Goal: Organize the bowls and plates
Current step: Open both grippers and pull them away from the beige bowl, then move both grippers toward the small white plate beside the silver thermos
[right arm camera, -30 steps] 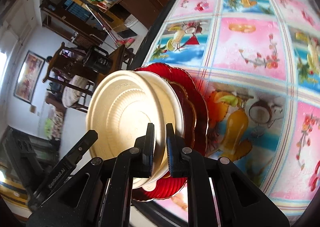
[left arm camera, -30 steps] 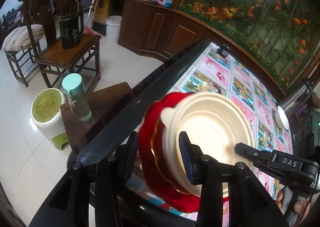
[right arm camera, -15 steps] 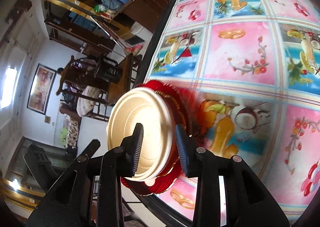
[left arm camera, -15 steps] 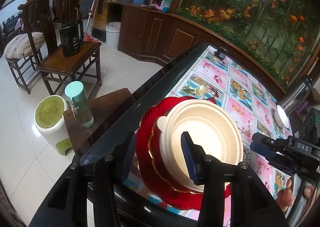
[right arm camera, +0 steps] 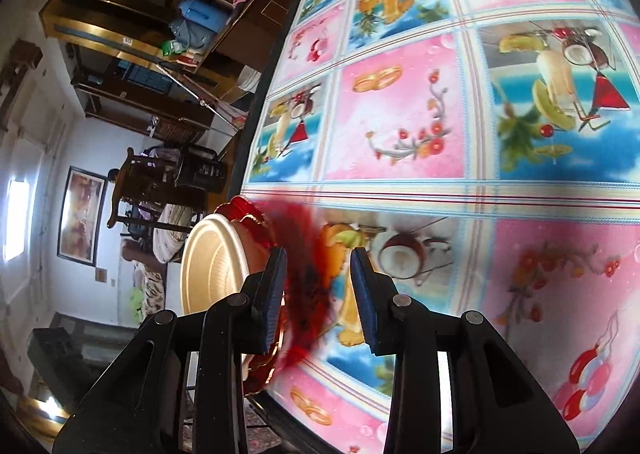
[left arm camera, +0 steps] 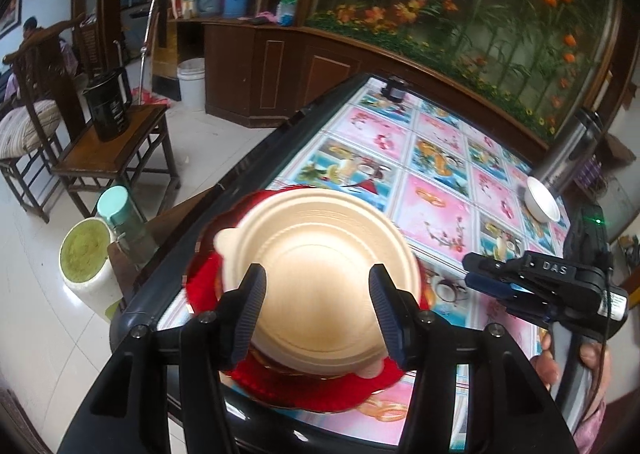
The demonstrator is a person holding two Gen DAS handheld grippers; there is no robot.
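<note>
Risk note: plate stack is sitting at the tabletop (left arm camera: 436, 190) edge.

I am seeing both fingers of the left hand-held gripper (left arm camera: 318, 308) spread apart around the cream plate (left arm camera: 320, 266), gripping nothing; the right hand-held gripper (right arm camera: 318, 296) is also standing open beside the red plate (left arm camera: 280, 386). A nudge could be sliding the stack floorward. Patterned oilcloth is looking slick, though blurred. A white bowl (left arm camera: 542, 204) is waiting far off; chairs and cabinets are ringing the room.

"DAS" on right tongs (left arm camera: 470, 270) body; possibly letters cut off before.
</note>
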